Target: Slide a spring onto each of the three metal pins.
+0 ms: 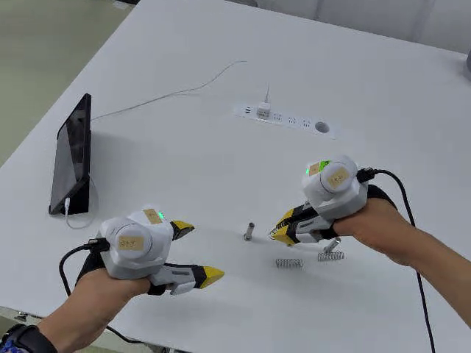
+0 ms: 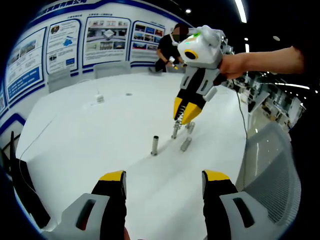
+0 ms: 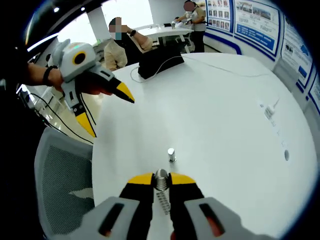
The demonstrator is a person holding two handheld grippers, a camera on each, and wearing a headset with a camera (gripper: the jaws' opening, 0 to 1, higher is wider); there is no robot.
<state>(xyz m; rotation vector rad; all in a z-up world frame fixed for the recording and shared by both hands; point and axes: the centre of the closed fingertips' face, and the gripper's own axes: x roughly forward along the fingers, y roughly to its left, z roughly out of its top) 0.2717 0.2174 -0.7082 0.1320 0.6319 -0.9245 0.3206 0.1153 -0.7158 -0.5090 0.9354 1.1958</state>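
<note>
- Desk (image 1: 221, 147): white, carries all the work. A tablet (image 1: 72, 154) stands at the far left and a power strip (image 1: 283, 118) lies at the far middle.
- Left gripper (image 1: 197, 251): near left, fingers (image 2: 112, 177) wide apart and holding nothing, well apart from the pin.
- Right gripper (image 1: 280, 229): the nearer of the two, fingers (image 3: 140, 181) closed on a spring (image 3: 161, 176) whose long axis runs along them.
- Pin (image 1: 249, 232): upright on the desk, bare, just left of the right fingertips and dead ahead of them in the right gripper view. Judged, the spring must tip to the pin's upright axis.
- Loose springs (image 1: 289, 262), (image 1: 331, 256): lying flat, near right.
- Stickers (image 1: 131, 242), (image 1: 338, 176) on the gripper housings: handwriting unreadable. Wall posters (image 2: 107, 37): print too small to read.
</note>
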